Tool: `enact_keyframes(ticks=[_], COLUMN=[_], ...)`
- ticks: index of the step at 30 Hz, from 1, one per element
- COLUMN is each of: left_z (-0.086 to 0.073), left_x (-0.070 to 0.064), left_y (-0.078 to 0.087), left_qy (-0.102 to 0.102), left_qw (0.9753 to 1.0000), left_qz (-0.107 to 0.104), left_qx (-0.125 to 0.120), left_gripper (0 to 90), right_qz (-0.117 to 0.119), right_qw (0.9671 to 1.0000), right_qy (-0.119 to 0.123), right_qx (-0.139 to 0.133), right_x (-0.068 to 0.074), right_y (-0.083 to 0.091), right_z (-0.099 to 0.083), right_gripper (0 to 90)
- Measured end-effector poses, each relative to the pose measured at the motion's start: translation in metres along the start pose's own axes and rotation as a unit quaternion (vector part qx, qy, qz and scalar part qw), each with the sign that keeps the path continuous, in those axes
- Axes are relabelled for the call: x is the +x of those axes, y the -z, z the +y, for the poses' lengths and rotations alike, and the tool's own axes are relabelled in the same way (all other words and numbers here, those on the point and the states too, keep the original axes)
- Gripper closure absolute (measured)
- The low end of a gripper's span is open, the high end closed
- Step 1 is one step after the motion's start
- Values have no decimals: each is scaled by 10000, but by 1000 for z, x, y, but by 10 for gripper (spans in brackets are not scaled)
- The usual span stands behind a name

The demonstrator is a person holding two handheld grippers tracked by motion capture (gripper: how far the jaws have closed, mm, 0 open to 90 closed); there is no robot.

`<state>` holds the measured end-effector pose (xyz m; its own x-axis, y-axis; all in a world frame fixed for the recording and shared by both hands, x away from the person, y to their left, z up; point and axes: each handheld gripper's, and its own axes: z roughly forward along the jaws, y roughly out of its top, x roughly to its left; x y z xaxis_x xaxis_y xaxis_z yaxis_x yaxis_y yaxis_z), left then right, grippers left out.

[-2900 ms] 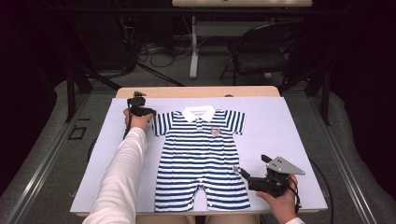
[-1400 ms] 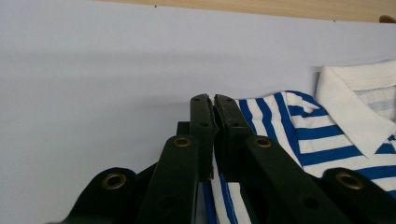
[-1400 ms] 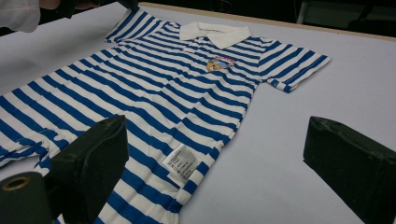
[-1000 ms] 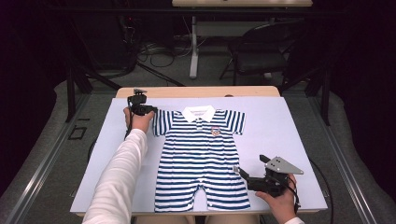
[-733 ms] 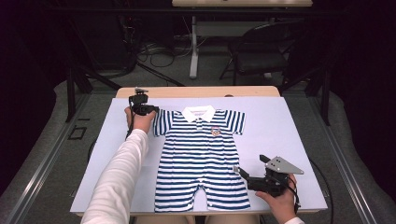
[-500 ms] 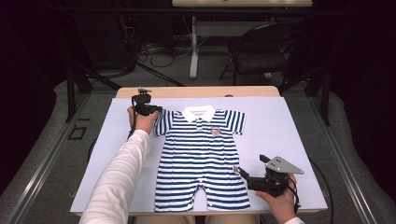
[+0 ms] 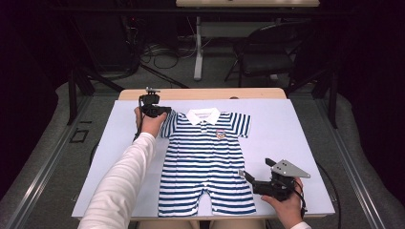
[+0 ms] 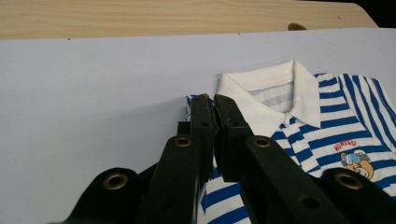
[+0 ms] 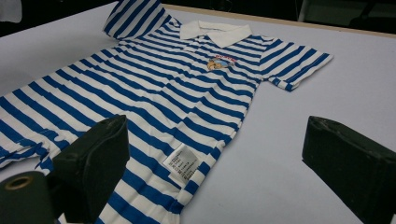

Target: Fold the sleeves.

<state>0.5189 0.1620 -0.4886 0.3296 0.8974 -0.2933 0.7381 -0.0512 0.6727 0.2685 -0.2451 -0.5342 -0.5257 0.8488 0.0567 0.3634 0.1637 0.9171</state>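
Observation:
A blue-and-white striped baby romper (image 7: 205, 157) with a white collar (image 7: 203, 115) lies flat on the white table cover (image 7: 286, 129). My left gripper (image 7: 154, 110) is at its left sleeve, shut on the sleeve's edge and holding it slightly raised. In the left gripper view the jaws (image 8: 208, 99) are pressed together on the striped cloth beside the collar (image 8: 275, 93). My right gripper (image 7: 257, 171) rests low by the romper's right lower side, open with nothing between its fingers. In the right gripper view (image 9: 217, 135) a white care label (image 9: 182, 163) lies between the wide-apart jaws, and the lifted sleeve (image 9: 135, 16) stands up at the far end.
A wooden table edge (image 7: 200, 93) runs beyond the white cover. A dark chair (image 7: 267, 52) and a table leg (image 7: 197, 52) stand behind on the floor. Bare white cover (image 7: 286, 129) stretches right of the romper.
My left gripper has shifted a little to the right with the sleeve pinched in it, and the sleeve has lifted. The right gripper has stayed in place, open.

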Motion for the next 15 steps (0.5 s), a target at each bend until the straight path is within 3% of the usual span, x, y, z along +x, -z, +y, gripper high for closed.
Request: enact_keyframes(ticks=[15], left_z=[1], left_x=[-30], left_y=[0], left_qy=[-410], left_qw=[9987], left_qz=[-290], left_qx=[71], left_gripper=[875], right_qz=[4], right_qw=[10000], right_qy=[-7], right_qx=[1], right_x=[0], right_y=[0], right_z=[0], right_gripper=[73])
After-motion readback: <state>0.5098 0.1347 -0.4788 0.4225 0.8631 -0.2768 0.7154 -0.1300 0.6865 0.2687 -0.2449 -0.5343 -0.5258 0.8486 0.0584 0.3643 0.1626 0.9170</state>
